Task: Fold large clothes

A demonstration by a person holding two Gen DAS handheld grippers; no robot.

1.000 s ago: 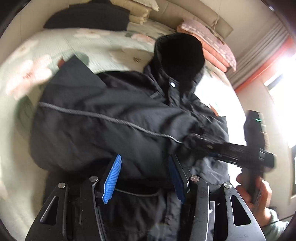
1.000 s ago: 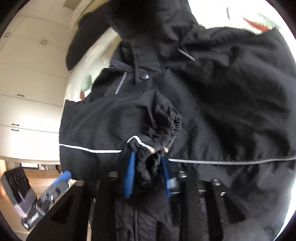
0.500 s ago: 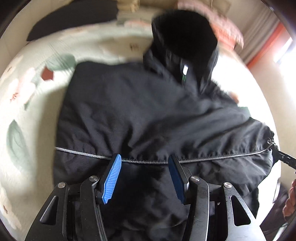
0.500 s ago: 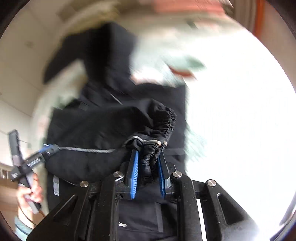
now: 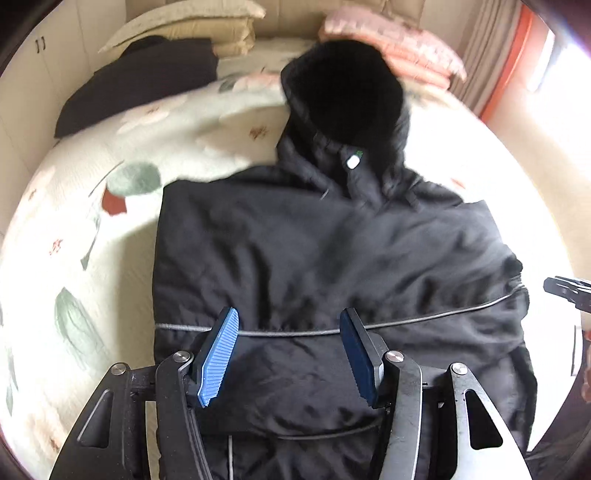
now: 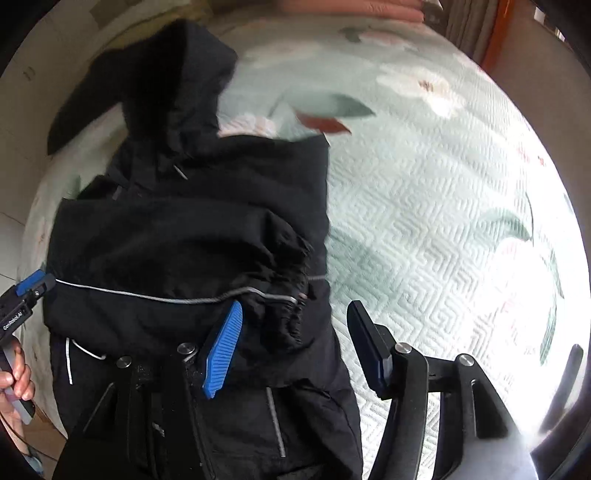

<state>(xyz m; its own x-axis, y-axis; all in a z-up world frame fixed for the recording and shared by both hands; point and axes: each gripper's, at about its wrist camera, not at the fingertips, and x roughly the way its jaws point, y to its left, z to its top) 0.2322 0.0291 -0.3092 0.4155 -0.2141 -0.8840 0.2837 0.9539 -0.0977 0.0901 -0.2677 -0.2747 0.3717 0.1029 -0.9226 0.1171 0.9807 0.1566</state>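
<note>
A large black hooded jacket (image 5: 314, 258) lies on the bed with its hood toward the headboard and both sides folded in over the body. A grey reflective stripe crosses it. My left gripper (image 5: 288, 350) is open and empty just above the jacket's lower part. In the right wrist view the jacket (image 6: 177, 236) fills the left half, and a sleeve with an elastic cuff (image 6: 288, 306) lies loose across it. My right gripper (image 6: 295, 347) is open above that cuff, holding nothing. The left gripper's tip (image 6: 31, 286) shows at the jacket's left edge.
The bed has a pale green floral quilt (image 6: 443, 221). A folded dark garment (image 5: 140, 85) and stacked pillows (image 5: 207, 26) lie by the headboard, with pink bedding (image 5: 399, 48) to the right. Curtains and a bright window are at the far right.
My right gripper carried the sleeve cuff across the jacket, then opened and let it drop onto the body. My left gripper pulled back toward the hem and stayed open.
</note>
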